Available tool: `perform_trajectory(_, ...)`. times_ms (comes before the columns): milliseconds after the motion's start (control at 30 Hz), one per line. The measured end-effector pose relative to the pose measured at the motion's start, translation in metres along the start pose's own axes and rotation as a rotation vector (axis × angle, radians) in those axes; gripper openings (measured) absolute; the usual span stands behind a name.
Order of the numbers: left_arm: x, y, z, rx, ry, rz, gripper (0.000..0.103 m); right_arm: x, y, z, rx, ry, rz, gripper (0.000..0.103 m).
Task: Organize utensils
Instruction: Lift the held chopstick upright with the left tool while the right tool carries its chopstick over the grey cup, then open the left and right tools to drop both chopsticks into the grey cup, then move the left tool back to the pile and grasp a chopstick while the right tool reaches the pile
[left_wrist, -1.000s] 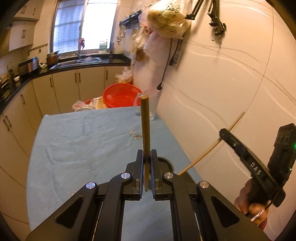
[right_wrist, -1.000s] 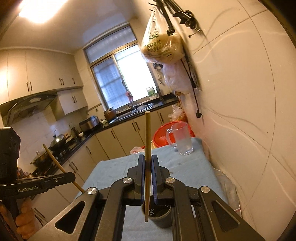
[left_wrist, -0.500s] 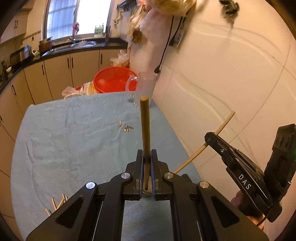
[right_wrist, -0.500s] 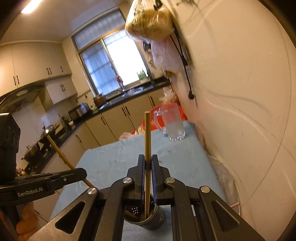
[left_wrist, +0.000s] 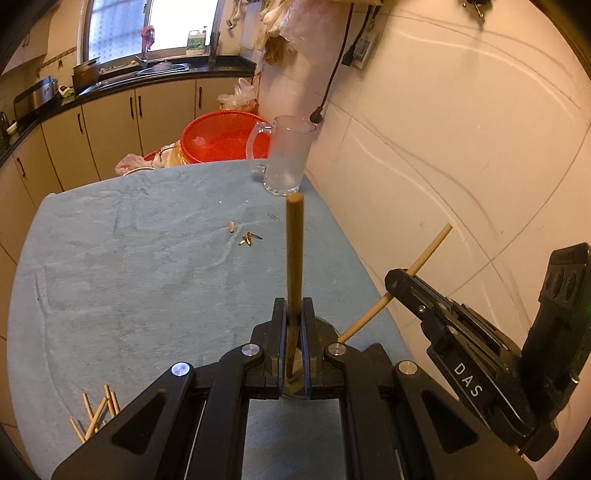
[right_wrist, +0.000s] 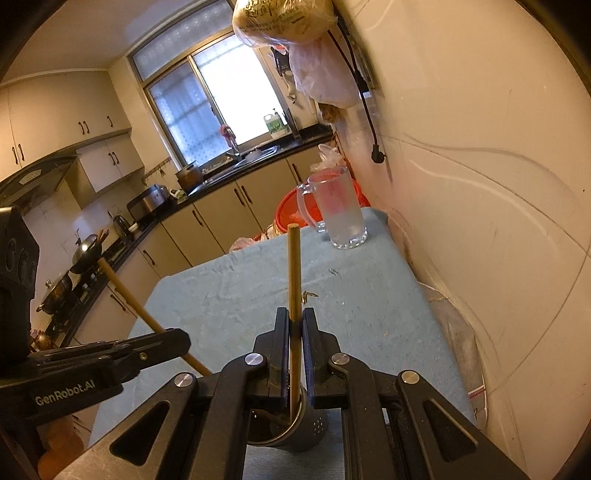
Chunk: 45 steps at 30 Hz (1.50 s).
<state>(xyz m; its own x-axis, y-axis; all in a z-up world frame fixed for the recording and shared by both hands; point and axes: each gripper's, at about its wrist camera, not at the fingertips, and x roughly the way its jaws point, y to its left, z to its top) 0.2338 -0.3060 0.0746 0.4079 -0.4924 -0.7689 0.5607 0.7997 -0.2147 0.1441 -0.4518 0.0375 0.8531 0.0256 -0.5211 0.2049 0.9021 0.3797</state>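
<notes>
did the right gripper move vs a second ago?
Yes. The right gripper, shut on its chopstick, has come down toward the perforated holder: in the right wrist view the holder now rings the stick's lower end.

A home kitchen, lived-in.
Cream cabinets under a dark counter, sink beneath the window, wok on what looks like a stove, range hood above.

Right gripper jaws tight on an upright chopstick, lower end inside the perforated holder.
</notes>
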Motion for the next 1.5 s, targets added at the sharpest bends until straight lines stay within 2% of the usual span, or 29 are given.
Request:
perform_trajectory(200,0.007,0.006,0.001,-0.018,0.014,0.009,0.006,0.008,-0.001,0.001,0.000,0.018,-0.002,0.009)
perform_trajectory(233,0.008,0.008,0.000,-0.019,0.013,0.013,0.006,0.008,-0.001,0.001,0.004,0.023,0.000,0.014)
perform_trajectory(267,0.007,0.008,0.000,-0.021,0.008,0.015,0.006,0.009,-0.002,0.001,0.009,0.028,0.001,0.026)
perform_trajectory(333,0.005,0.009,0.000,-0.019,0.001,0.014,0.006,0.006,-0.004,-0.001,0.022,0.022,0.005,0.038)
perform_trajectory(433,-0.001,0.012,-0.001,-0.025,-0.007,0.016,0.007,-0.003,-0.003,-0.001,0.020,0.003,-0.001,0.038)
perform_trajectory(567,-0.021,0.017,-0.008,-0.032,-0.038,0.021,0.029,-0.024,0.002,-0.003,0.019,-0.026,0.000,0.039)
perform_trajectory(600,-0.029,0.018,-0.011,-0.030,-0.048,0.028,0.031,-0.029,0.005,-0.005,0.014,-0.034,0.000,0.039)
perform_trajectory(867,-0.102,0.047,-0.051,-0.048,-0.116,0.055,0.032,-0.074,0.036,-0.023,-0.028,-0.070,0.081,0.042)
perform_trajectory(1100,-0.148,0.098,-0.090,-0.117,-0.139,0.119,0.034,-0.079,0.079,-0.053,-0.089,-0.003,0.164,0.042)
perform_trajectory(1300,-0.161,0.139,-0.124,-0.170,-0.126,0.167,0.034,-0.070,0.111,-0.076,-0.148,0.066,0.204,0.042)
perform_trajectory(1500,-0.156,0.183,-0.158,-0.257,-0.088,0.201,0.034,-0.050,0.143,-0.108,-0.229,0.180,0.247,0.042)
